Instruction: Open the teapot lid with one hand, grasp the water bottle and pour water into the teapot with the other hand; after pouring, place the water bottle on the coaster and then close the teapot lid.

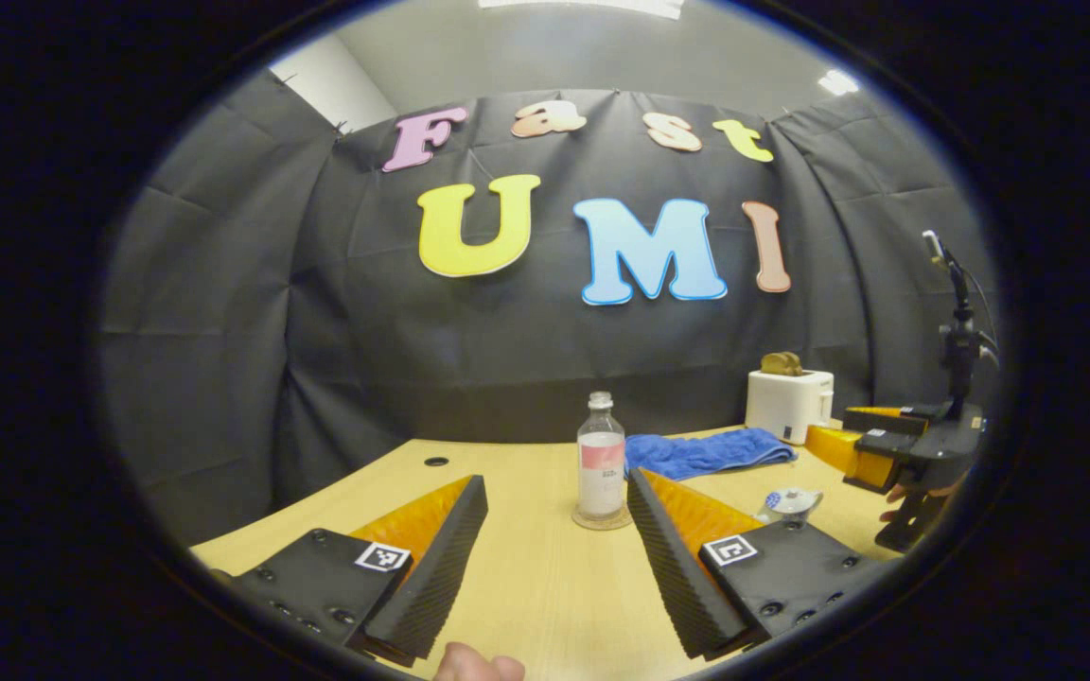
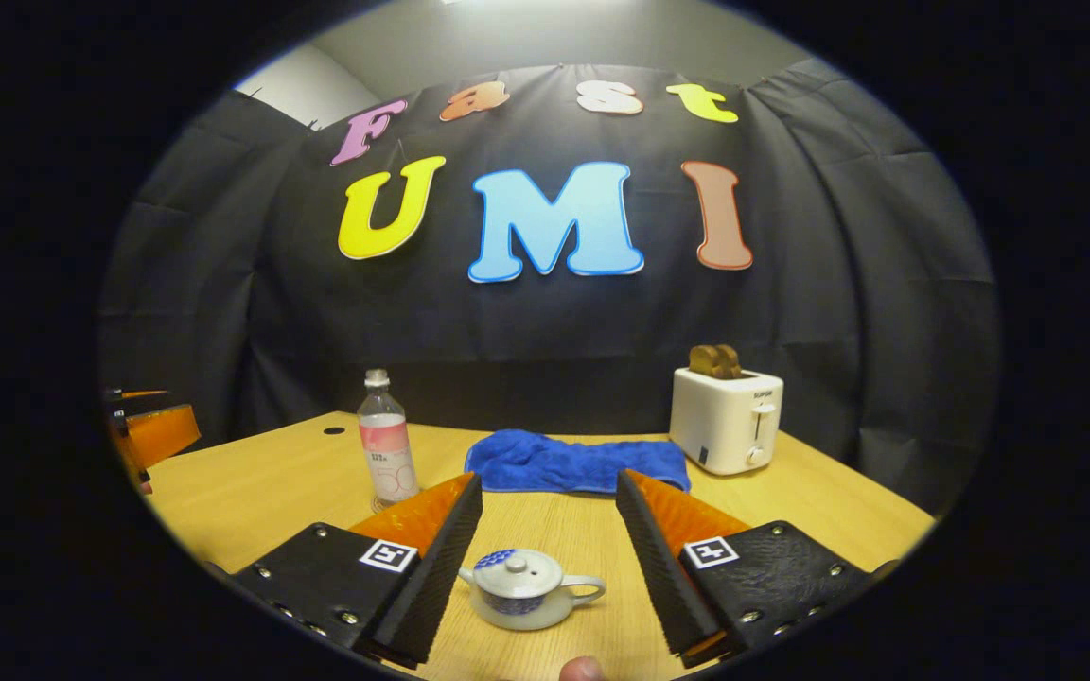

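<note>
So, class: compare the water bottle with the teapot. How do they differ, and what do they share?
The water bottle is tall, slim and clear; the teapot is squat, white, blue-patterned, with a side handle. The water bottle sits on a coaster; the teapot sits directly on the table. Both stand upright and are closed.

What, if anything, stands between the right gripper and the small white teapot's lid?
Nothing visible. The small white teapot with blue pattern sits lid on, on the bare wooden table between the open right gripper's fingers. The blue towel lies beyond.
</note>
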A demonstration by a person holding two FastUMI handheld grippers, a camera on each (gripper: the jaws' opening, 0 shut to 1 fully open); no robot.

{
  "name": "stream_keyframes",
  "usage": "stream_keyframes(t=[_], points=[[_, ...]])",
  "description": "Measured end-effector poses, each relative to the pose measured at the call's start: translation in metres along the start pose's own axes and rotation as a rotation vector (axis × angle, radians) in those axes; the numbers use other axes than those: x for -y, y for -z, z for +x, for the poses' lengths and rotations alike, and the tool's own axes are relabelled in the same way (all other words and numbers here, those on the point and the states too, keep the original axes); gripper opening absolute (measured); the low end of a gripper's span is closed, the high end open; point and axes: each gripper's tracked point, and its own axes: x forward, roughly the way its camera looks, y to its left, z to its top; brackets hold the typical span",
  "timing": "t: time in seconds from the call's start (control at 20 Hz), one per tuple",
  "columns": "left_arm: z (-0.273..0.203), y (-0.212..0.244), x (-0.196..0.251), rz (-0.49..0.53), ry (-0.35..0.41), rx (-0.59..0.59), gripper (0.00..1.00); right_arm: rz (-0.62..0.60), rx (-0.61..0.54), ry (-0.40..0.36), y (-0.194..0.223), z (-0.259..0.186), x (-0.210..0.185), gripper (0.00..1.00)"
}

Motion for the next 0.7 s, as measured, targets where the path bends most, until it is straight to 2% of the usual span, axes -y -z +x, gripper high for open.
stream_keyframes(t=[0.05,0.15,0.4,0.7], points=[[-0.002,0.0,0.004,0.004,0.008,0.006,1.0,-0.003,0.024,0.02,-0.012,-0.009,0.007,0.9],[-0.01,0.001,0.01,0.014,0.019,0.011,1.0,-0.004,0.057,0.046,-0.027,-0.028,0.016,0.9],[-0.032,-0.003,0.023,0.029,0.04,0.028,1.0,-0.016,0.084,0.101,-0.03,-0.083,0.023,0.9],[-0.059,-0.022,0.026,0.066,0.032,0.076,1.0,0.001,0.1,0.09,-0.032,-0.12,0.002,0.9]])
